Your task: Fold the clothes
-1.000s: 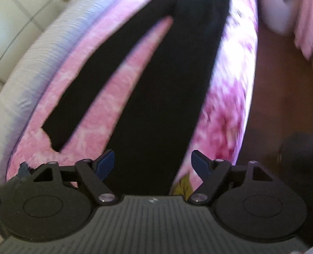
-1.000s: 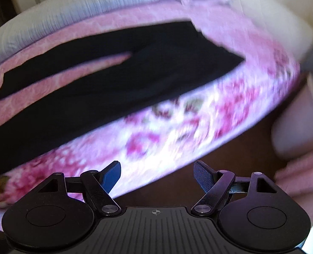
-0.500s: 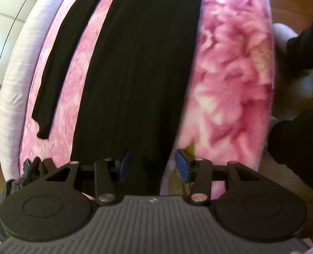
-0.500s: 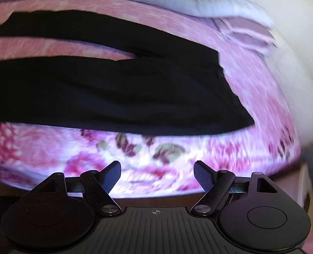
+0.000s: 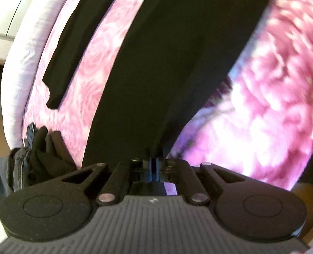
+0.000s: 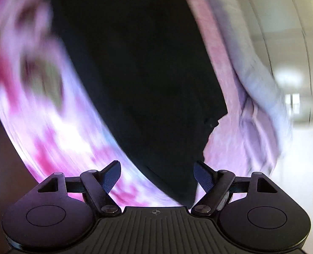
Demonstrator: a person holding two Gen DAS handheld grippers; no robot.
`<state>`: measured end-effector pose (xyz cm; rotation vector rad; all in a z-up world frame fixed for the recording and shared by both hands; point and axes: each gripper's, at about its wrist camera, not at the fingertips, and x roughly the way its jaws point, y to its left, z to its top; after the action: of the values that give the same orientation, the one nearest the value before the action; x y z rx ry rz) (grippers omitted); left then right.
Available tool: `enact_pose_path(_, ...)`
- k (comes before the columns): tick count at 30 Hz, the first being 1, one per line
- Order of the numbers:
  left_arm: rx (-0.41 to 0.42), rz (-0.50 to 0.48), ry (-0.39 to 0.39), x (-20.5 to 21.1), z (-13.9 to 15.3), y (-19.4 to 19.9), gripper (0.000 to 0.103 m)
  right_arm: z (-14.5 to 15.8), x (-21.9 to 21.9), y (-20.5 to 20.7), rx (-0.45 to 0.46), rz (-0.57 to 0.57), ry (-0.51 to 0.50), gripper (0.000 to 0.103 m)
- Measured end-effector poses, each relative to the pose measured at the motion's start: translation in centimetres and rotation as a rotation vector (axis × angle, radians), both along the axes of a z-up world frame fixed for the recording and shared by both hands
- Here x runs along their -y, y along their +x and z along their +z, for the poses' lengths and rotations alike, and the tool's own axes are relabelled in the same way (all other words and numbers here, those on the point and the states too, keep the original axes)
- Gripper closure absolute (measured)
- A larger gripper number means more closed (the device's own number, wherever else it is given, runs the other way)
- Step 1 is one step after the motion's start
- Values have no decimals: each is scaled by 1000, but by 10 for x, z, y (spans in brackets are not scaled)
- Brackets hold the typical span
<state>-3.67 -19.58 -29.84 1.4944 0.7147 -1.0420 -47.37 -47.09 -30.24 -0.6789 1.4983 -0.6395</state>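
Black trousers [image 5: 160, 67] lie spread flat on a pink flowered bedspread [image 5: 272, 97], legs apart. My left gripper [image 5: 153, 165] is shut on the hem of the near trouser leg, and the cloth puckers up into the jaws. In the right wrist view the waist end of the trousers [image 6: 145, 74] fills the middle. My right gripper [image 6: 157, 176] is open, low over the waistband corner, with cloth lying between its blue fingertips [image 6: 112, 175].
A pile of dark clothes [image 5: 40, 148] sits at the bed's edge left of my left gripper. A white quilt [image 5: 25, 63] runs along the bed's far side, also in the right wrist view [image 6: 260, 84]. Pale wardrobe doors [image 6: 293, 31] stand beyond.
My left gripper went from open to shut on the trouser leg hem. My right gripper swung in close over the waist end and stayed open.
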Motion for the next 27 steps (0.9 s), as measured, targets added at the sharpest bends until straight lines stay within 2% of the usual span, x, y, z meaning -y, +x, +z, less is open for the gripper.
enact_pose_path(3,9,58,15,10,2,1,99,-27,24,-33,-77,105,-12,24)
enact_pose_path(5,19,97,26,16,5,2,99,-35,35,-44,-56,169,-17,25)
enact_pose_path(7,28,121,46,21,7,1,100,-31,44,-46,-22,181,12,27)
enact_pose_path(8,29,131,58,23,10,1,100,-26,48,-46,-3,176,33,39)
enact_pose_path(9,31,139,70,25,12,1,100,-22,52,-46,16,172,54,67)
enact_pose_path(10,33,143,75,26,18,1,100,-17,56,-46,35,167,74,87)
enact_pose_path(11,35,150,75,28,28,2,100,-12,59,-46,54,163,95,94)
enact_pose_path(14,43,170,42,36,65,13,100,8,71,-45,113,153,151,97)
enact_pose_path(17,29,219,4,49,115,37,100,68,80,-35,154,193,142,98)
enact_pose_path(21,-54,271,9,76,166,89,100,130,107,-10,162,255,112,100)
enact_pose_path(24,-73,260,-11,101,182,131,100,153,144,17,138,257,121,100)
enact_pose_path(27,-138,252,-3,126,181,177,100,159,189,49,107,236,153,100)
